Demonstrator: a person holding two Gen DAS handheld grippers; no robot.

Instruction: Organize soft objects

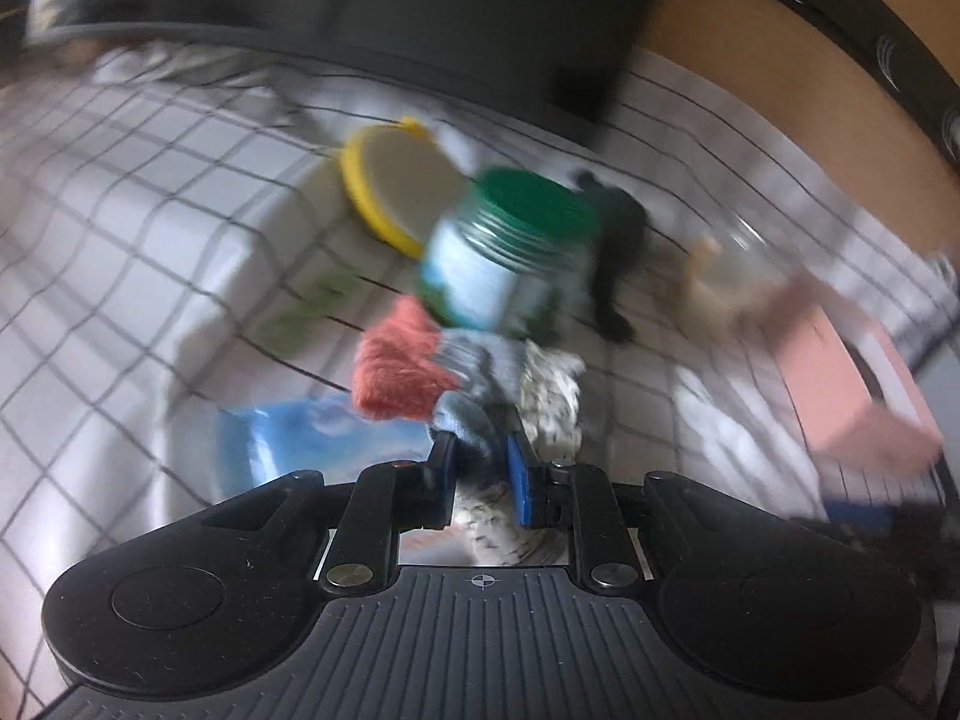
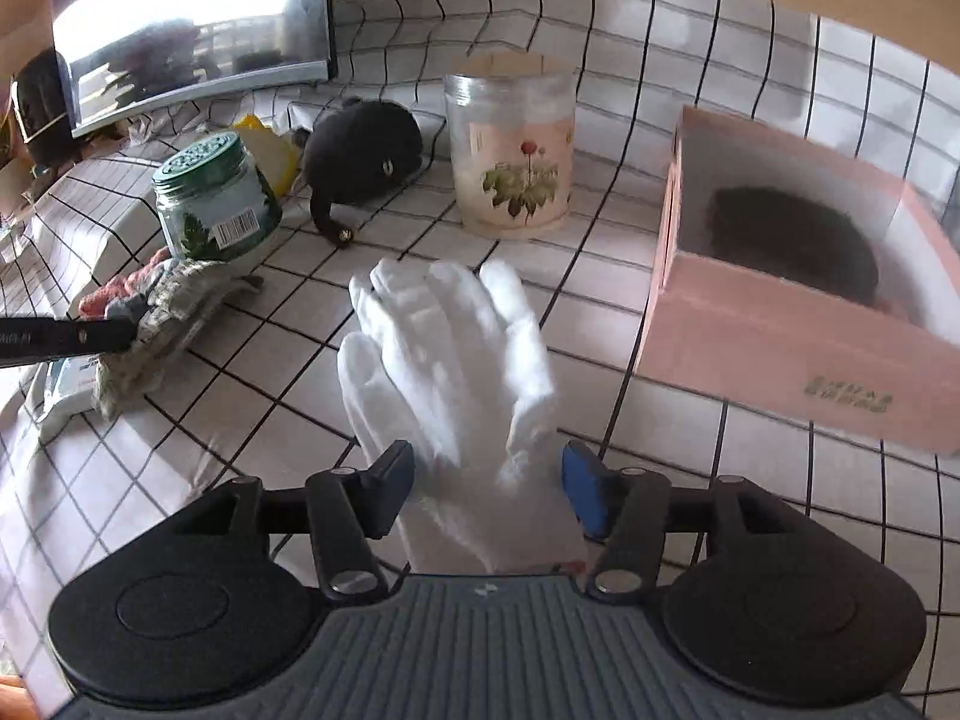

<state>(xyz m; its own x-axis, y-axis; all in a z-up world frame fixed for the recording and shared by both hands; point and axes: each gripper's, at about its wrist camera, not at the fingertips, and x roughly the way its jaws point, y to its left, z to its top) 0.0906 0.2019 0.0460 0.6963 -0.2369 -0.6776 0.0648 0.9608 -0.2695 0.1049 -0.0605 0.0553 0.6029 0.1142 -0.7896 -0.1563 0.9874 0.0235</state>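
Knitted cloth, a speckled work glove (image 1: 549,399), is pinched in the closed left hand-held gripper (image 1: 483,459), not yet put away. Ahead of the right hand-held gripper (image 2: 487,483), whose jaws stand apart, a white glove (image 2: 447,360) lies loose on the bench (image 2: 690,480). Further right, the pink box (image 2: 798,324) seems the goal; the bench between is bare.

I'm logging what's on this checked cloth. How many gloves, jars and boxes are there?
Gloves: 2, white glove and knitted glove
Jars: 2, green-lidded jar and flowered jar
Boxes: 1, pink box
Total: 5
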